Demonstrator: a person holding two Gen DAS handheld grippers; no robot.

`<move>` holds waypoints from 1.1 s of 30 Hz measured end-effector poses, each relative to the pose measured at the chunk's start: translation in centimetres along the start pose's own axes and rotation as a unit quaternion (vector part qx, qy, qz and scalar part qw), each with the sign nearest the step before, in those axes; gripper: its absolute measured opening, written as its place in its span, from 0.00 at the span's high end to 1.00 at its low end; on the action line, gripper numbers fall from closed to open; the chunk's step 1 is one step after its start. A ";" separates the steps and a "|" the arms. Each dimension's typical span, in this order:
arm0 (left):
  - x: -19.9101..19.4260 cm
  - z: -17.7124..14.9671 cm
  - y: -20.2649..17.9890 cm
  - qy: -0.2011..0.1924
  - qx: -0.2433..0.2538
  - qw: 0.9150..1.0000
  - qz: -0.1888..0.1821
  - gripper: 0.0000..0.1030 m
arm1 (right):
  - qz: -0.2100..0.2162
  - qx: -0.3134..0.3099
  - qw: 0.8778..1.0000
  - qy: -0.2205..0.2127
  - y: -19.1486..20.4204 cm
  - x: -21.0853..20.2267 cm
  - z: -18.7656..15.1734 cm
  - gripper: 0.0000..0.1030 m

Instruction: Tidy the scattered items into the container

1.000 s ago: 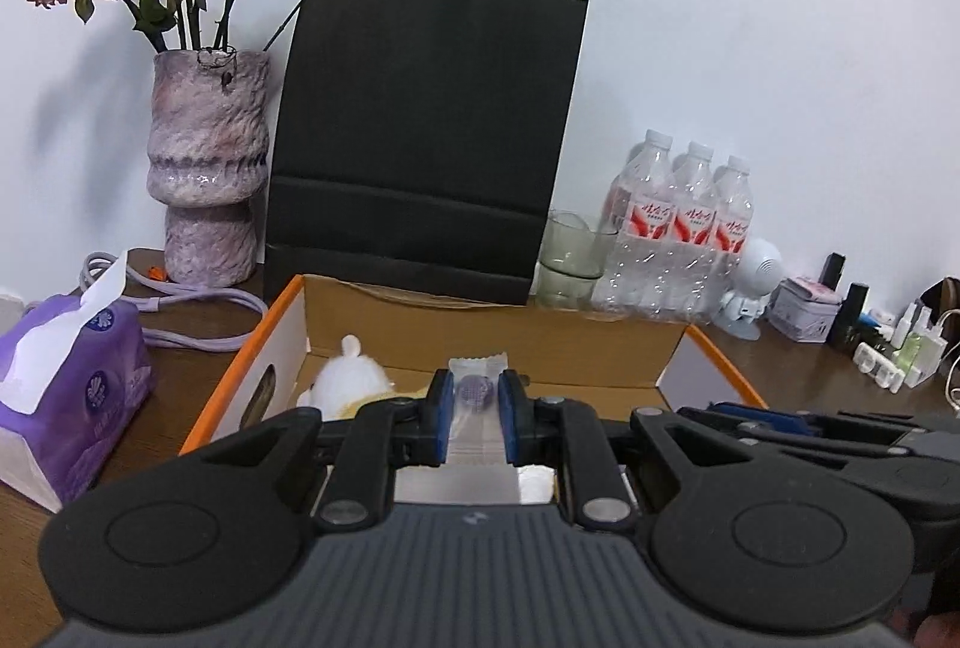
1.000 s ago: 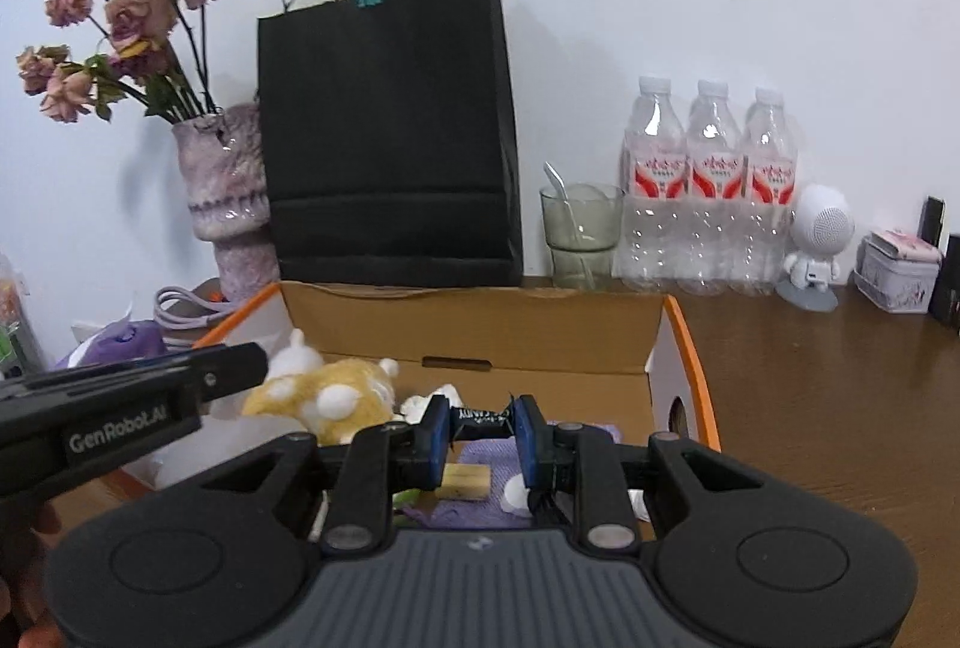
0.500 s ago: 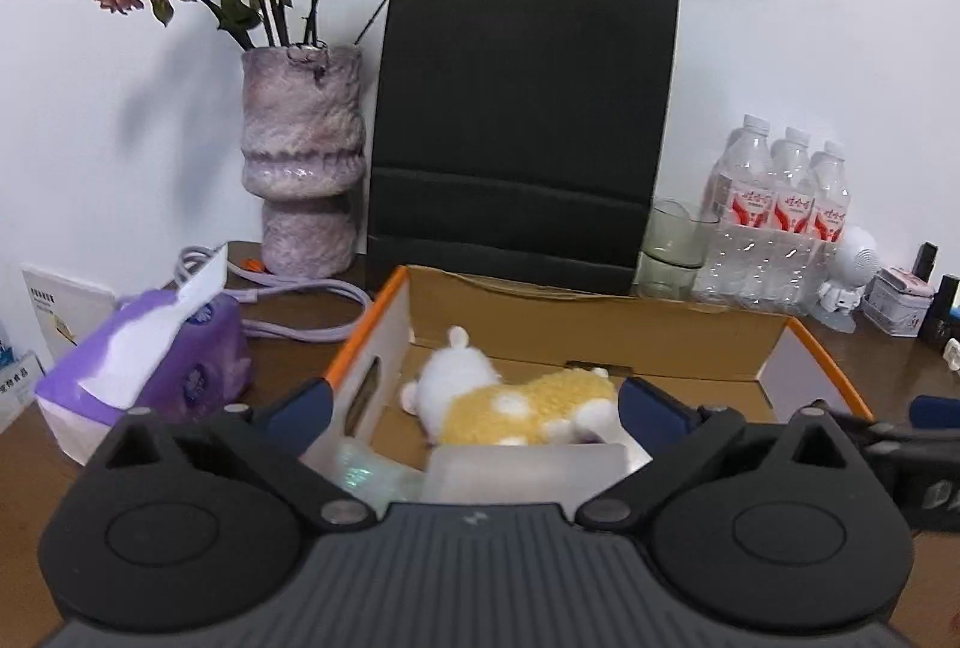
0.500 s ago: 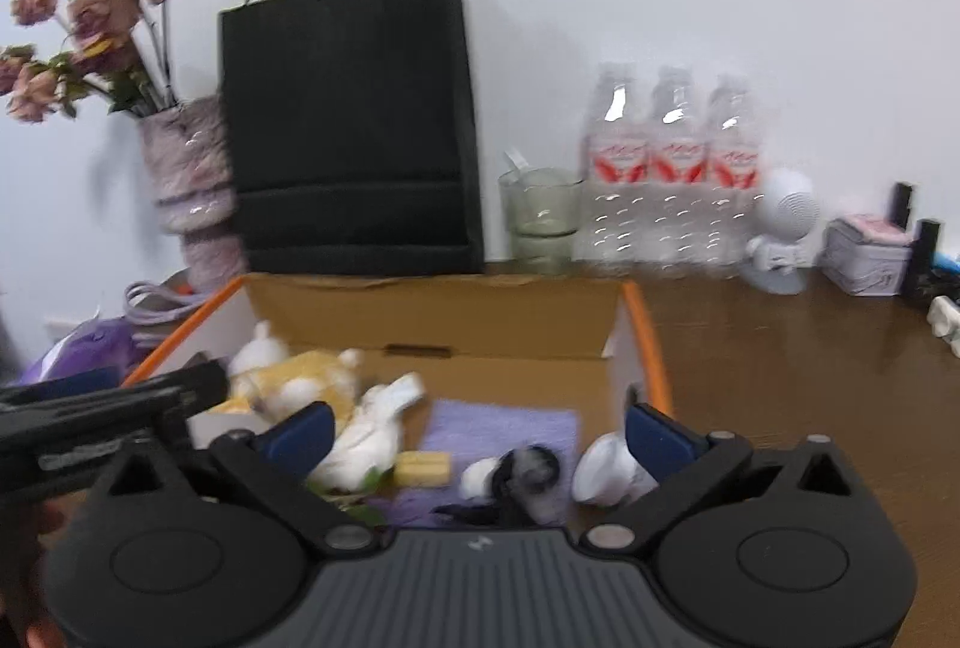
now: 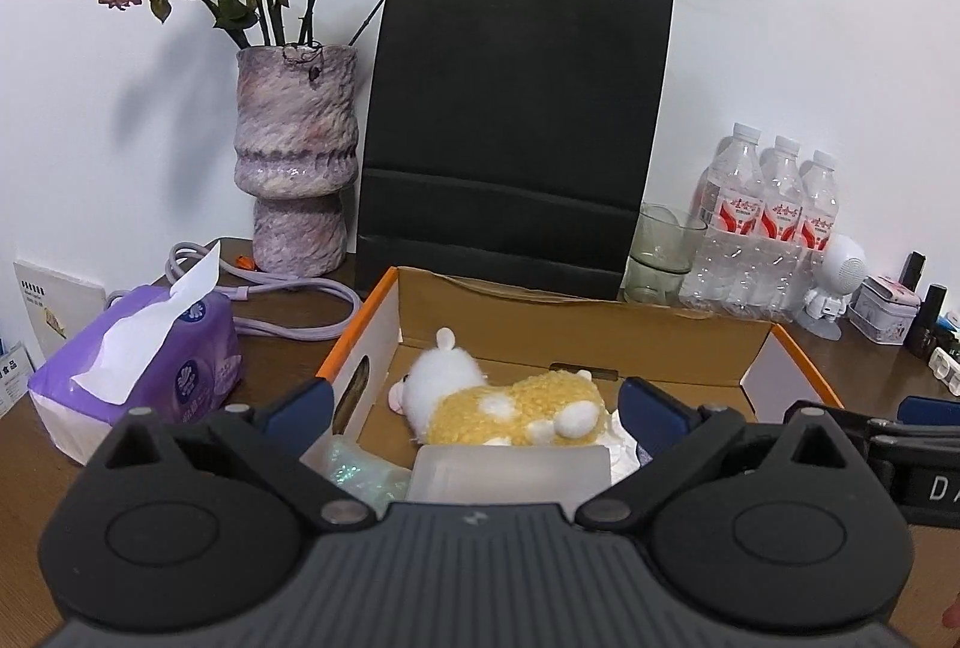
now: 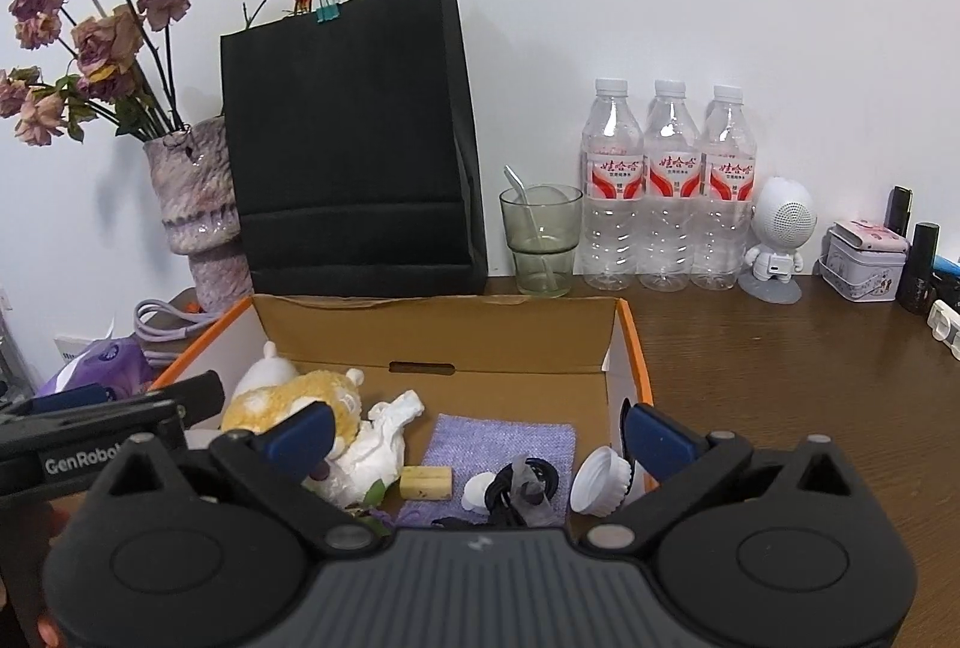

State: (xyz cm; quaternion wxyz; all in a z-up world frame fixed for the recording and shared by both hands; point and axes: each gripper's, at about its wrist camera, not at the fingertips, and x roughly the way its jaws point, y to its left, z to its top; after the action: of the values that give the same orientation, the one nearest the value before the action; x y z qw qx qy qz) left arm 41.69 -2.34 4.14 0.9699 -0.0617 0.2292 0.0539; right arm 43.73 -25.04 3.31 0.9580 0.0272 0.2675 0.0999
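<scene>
Two tools (image 5: 474, 402) (image 6: 477, 429) agape; three bottles (image 6: 669, 186).

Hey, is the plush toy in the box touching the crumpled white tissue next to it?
Touching. The right wrist view shows the plush toy lying against the crumpled tissue, no gap.

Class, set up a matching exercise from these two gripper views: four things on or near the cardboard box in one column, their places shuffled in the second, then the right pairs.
Things:
1. plush toy
2. glass
3. tissue pack
4. vase

Places:
A. left of the black bag
B. inside the cardboard box
C. beside the water bottles
D. on the table, left of the box

Pairs: 1-B, 2-C, 3-D, 4-A
</scene>
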 end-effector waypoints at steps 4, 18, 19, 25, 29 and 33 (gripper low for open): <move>-0.2 0.0 -0.1 -0.002 0.001 1.000 0.000 0.00 | 0.000 -0.004 1.000 0.001 0.1 -0.1 0.0 0.00; -5.9 -0.8 0.8 -0.019 0.017 1.000 -0.008 0.00 | 0.004 -0.029 1.000 -0.010 2.4 -4.5 -0.6 0.00; -6.5 -0.9 0.9 -0.020 0.018 1.000 -0.009 0.00 | 0.002 -0.032 0.999 -0.011 2.6 -5.2 -0.8 0.00; -10.7 -2.3 1.0 -0.023 0.036 0.999 -0.025 0.00 | 0.011 -0.015 1.000 -0.013 2.9 -9.2 -2.6 0.00; -13.2 -3.4 1.5 -0.020 0.034 0.999 -0.037 0.00 | 0.011 -0.013 1.000 -0.013 3.4 -11.8 -4.0 0.00; -15.3 -4.6 1.8 -0.017 0.040 0.998 -0.045 0.00 | 0.005 -0.019 1.000 -0.017 4.0 -14.1 -5.2 0.00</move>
State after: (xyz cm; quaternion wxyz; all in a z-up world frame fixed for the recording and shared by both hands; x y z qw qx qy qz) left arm 25.82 -2.36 6.80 0.9768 -0.0325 0.2119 0.0019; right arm 28.48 -24.09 6.43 0.9622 0.0124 0.2492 0.1091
